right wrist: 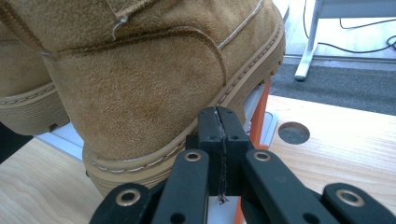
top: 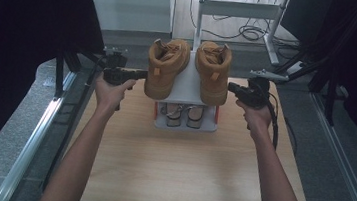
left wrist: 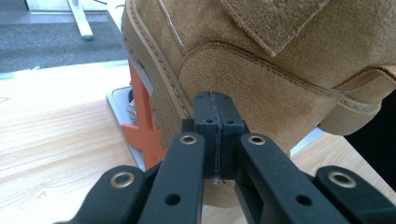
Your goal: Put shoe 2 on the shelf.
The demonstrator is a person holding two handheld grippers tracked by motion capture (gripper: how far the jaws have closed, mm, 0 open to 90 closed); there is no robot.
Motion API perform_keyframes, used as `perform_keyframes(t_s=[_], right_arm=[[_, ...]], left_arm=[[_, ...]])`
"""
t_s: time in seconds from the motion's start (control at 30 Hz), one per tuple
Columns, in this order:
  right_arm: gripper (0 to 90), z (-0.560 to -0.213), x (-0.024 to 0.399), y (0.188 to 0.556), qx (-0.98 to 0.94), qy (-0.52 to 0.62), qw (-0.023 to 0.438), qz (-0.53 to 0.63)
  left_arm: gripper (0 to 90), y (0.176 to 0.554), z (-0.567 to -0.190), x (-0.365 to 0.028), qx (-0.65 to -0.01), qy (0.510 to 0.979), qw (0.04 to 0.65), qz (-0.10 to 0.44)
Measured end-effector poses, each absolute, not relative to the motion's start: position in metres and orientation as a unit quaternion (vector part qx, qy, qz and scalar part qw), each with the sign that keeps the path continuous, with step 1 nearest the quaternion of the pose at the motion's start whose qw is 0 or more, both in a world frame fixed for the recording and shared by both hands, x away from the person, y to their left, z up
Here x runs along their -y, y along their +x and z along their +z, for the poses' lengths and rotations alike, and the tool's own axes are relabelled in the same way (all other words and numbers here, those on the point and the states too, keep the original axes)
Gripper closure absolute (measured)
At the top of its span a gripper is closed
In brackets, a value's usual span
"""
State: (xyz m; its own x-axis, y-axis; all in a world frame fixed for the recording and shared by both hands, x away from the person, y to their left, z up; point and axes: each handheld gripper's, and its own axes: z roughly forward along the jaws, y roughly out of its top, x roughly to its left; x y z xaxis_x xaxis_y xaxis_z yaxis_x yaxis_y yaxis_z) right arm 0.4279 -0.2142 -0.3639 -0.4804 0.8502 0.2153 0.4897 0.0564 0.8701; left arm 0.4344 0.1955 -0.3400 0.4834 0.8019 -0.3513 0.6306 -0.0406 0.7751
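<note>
In the high view, a small white shoe rack [top: 188, 84] with orange posts stands at the upper middle of the frame on the pale wooden worktop [top: 179, 171]. Two tan suede boots sit side by side on its top shelf: the left boot [top: 166, 66] and the right boot [top: 213, 71], heels toward the camera. A pair of lighter shoes [top: 184, 115] lies on the lower shelf.

The person's forearms come up from the bottom of the frame. The left gripper [top: 139, 74] is held level at centre-left, its tip at the outer side of the left boot. The right gripper [top: 231, 87] is held at centre-right, its tip at the outer side of the right boot.

In the left gripper view, the black jaws of the left gripper [left wrist: 213, 112] are pressed fully together with nothing between them, and their tip lies against the suede near the sole of the left boot [left wrist: 261, 70]. An orange post [left wrist: 144, 121] of the rack shows at centre-left.

In the right gripper view, the right gripper [right wrist: 218, 123] is likewise closed flat with nothing held, its tip close against the sole edge of the right boot [right wrist: 140, 79].
</note>
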Motion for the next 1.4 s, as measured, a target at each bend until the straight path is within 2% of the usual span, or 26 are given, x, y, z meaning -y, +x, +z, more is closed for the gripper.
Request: perform_keyframes(t_s=[0.23, 0.33, 0.53, 0.77, 1.1, 1.27, 1.4], right_arm=[[89.6, -0.364, 0.214, 0.430, -0.705, 0.475, 0.181, 0.495], [89.6, -0.365, 0.214, 0.430, -0.706, 0.474, 0.178, 0.496], [89.7, -0.364, 0.212, 0.430, -0.706, 0.474, 0.182, 0.494], [89.7, -0.365, 0.203, 0.430, -0.710, 0.468, 0.179, 0.495], [89.8, -0.366, 0.190, 0.429, -0.717, 0.465, 0.189, 0.485], [89.8, -0.367, 0.193, 0.430, -0.716, 0.464, 0.178, 0.490], [89.6, -0.368, 0.195, 0.431, -0.715, 0.464, 0.169, 0.495]], left_arm=[[90.0, 0.433, -0.338, -0.192, -0.497, 0.722, 0.471, 0.100], [90.0, 0.434, -0.338, -0.189, -0.483, 0.723, 0.489, 0.069], [90.0, 0.434, -0.338, -0.171, -0.471, 0.733, 0.486, 0.068], [90.0, 0.437, -0.343, -0.155, -0.464, 0.725, 0.507, 0.033], [90.0, 0.436, -0.345, -0.149, -0.466, 0.723, 0.509, 0.035], [90.0, 0.436, -0.344, -0.150, -0.463, 0.726, 0.507, 0.036], [89.6, 0.434, -0.344, -0.151, -0.463, 0.731, 0.497, 0.060]])
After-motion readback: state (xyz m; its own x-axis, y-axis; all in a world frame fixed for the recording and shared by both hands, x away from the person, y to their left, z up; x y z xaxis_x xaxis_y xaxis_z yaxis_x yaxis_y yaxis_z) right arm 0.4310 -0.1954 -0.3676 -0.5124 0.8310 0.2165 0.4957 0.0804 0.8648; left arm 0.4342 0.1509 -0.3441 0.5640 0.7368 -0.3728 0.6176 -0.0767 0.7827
